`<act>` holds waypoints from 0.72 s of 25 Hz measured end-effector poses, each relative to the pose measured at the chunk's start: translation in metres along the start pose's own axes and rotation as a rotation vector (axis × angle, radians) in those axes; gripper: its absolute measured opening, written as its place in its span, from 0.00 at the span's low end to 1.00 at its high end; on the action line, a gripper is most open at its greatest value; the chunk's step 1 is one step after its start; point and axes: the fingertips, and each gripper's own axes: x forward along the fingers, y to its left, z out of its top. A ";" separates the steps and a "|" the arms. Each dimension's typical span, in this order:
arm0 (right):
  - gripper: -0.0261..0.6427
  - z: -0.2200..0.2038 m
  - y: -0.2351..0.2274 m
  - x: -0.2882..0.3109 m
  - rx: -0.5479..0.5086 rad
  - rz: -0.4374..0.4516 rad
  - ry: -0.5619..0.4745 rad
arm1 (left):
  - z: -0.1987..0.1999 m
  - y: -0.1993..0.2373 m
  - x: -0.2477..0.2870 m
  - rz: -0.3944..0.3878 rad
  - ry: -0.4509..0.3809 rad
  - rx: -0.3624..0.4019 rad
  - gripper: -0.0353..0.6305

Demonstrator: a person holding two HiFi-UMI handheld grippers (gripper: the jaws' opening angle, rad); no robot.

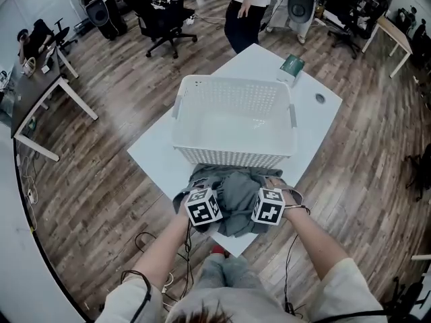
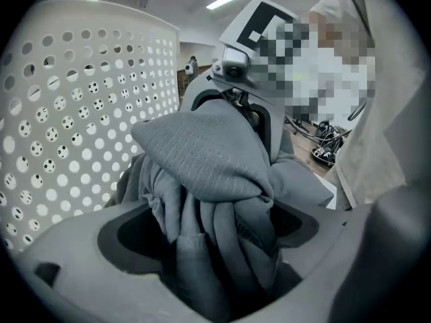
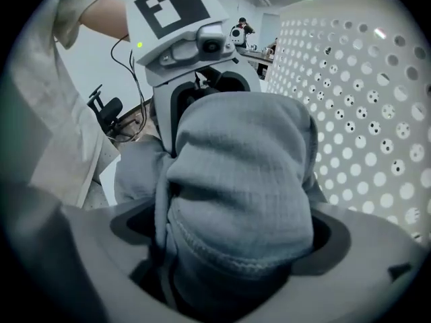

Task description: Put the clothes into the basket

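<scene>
A heap of grey clothes [image 1: 236, 192] lies on the white table's near corner, right in front of the empty white perforated basket [image 1: 234, 81]. My left gripper [image 1: 217, 204] and right gripper [image 1: 254, 204] face each other across the heap. In the left gripper view a bunch of grey cloth [image 2: 202, 160] sits between the jaws of the left gripper [image 2: 215, 254], with dark gaps on both sides of it. The right gripper [image 3: 229, 264] likewise has a thick fold of cloth [image 3: 242, 173] between open jaws. The basket wall [image 2: 67, 113] [image 3: 363, 99] stands close beside both.
The white table [image 1: 316, 136] carries a green book [image 1: 292, 64] at its far corner and a small round fitting [image 1: 320, 98]. A person [image 1: 246, 12] stands beyond the table. Office chairs [image 1: 165, 19] and a desk [image 1: 40, 93] stand on the wood floor, with cables near my feet.
</scene>
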 end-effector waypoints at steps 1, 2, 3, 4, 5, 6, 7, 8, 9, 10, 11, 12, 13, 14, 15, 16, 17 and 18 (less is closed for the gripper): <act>0.86 0.000 0.000 0.000 0.002 0.012 -0.015 | 0.001 0.001 0.000 -0.001 -0.020 -0.006 0.76; 0.86 0.001 0.000 -0.001 0.005 0.019 -0.026 | 0.002 0.001 0.001 -0.001 -0.033 -0.009 0.76; 0.85 0.001 0.001 -0.001 0.008 0.023 -0.032 | 0.003 0.000 0.001 0.000 -0.040 -0.008 0.76; 0.85 0.002 0.002 -0.001 0.008 0.024 -0.030 | 0.004 0.000 0.001 0.001 -0.043 -0.004 0.76; 0.85 0.003 0.003 -0.002 0.006 0.024 -0.026 | 0.005 -0.001 0.001 0.003 -0.044 0.002 0.76; 0.82 0.005 0.004 -0.002 0.005 0.021 -0.023 | 0.005 -0.001 0.001 0.004 -0.045 0.010 0.73; 0.77 0.007 0.004 -0.003 0.009 0.016 -0.026 | 0.006 -0.001 0.001 0.007 -0.046 0.017 0.68; 0.67 0.008 0.005 -0.004 0.018 0.007 -0.032 | 0.006 -0.002 0.000 0.010 -0.046 0.022 0.62; 0.61 0.010 0.006 -0.005 0.028 -0.005 -0.038 | 0.006 -0.003 -0.001 0.015 -0.045 0.027 0.58; 0.59 0.010 0.007 -0.006 0.036 -0.018 -0.042 | 0.006 -0.005 -0.001 0.019 -0.045 0.032 0.55; 0.56 0.010 0.008 -0.007 0.042 -0.033 -0.044 | 0.007 -0.007 -0.002 0.025 -0.045 0.037 0.52; 0.54 0.010 0.009 -0.008 0.044 -0.047 -0.043 | 0.007 -0.009 -0.002 0.030 -0.043 0.042 0.49; 0.53 0.009 0.012 -0.009 0.041 -0.059 -0.038 | 0.008 -0.011 -0.003 0.035 -0.040 0.048 0.47; 0.51 0.009 0.015 -0.011 0.035 -0.069 -0.028 | 0.009 -0.014 -0.004 0.038 -0.037 0.050 0.45; 0.51 0.008 0.017 -0.013 0.028 -0.077 -0.019 | 0.010 -0.016 -0.005 0.037 -0.037 0.047 0.44; 0.50 0.008 0.020 -0.015 0.024 -0.082 -0.013 | 0.012 -0.019 -0.007 0.035 -0.039 0.041 0.42; 0.50 0.008 0.022 -0.018 0.023 -0.086 -0.011 | 0.015 -0.021 -0.010 0.034 -0.042 0.034 0.41; 0.50 0.009 0.024 -0.023 0.021 -0.090 -0.014 | 0.018 -0.024 -0.013 0.037 -0.045 0.028 0.40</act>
